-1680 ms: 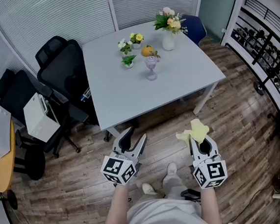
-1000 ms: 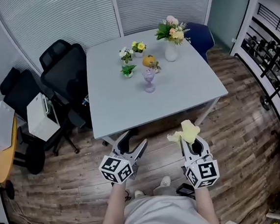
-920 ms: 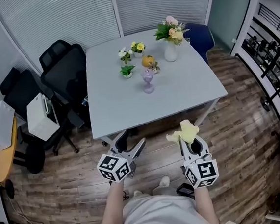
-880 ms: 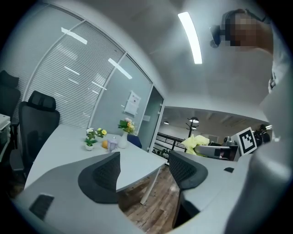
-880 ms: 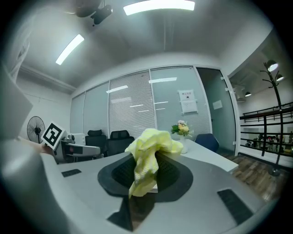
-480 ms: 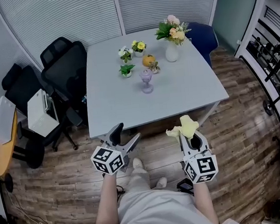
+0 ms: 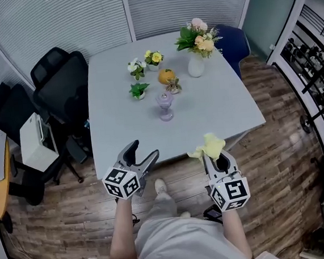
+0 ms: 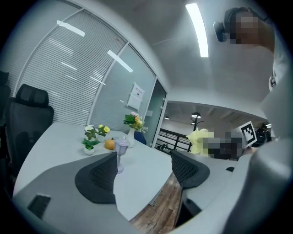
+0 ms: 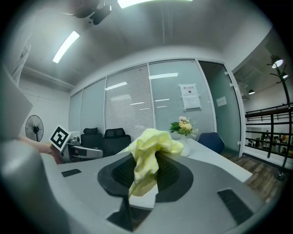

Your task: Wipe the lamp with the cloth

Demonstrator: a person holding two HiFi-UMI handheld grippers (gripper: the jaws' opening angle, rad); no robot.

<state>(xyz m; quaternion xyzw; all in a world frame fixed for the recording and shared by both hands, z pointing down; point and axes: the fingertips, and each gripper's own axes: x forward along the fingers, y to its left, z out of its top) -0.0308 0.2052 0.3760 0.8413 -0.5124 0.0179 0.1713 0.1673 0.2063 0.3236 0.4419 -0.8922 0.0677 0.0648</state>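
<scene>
A small purple lamp (image 7: 164, 105) stands upright near the middle of the grey table (image 7: 123, 141); the left gripper view shows the lamp (image 8: 122, 153) just past the left jaw. My left gripper (image 7: 143, 152) is at the table's near edge, short of the lamp, jaws wide open and empty (image 8: 144, 160). My right gripper (image 7: 214, 154) is further right along the same edge, shut on a crumpled yellow cloth (image 7: 209, 146). The cloth (image 9: 149, 157) bulges up out of the jaws.
On the table behind the lamp are a white vase of flowers (image 7: 196, 60), two small potted plants (image 7: 138, 90), and an orange ornament (image 7: 166, 76). Black office chairs (image 7: 61, 84) crowd the table's left side, and a blue chair (image 7: 234, 38) its far right. A metal rack (image 7: 316, 77) lines the right wall.
Both grippers have moved forward to the table's near edge as the person stepped closer. The left jaws stand a little wider. The cloth stays in the right gripper.
</scene>
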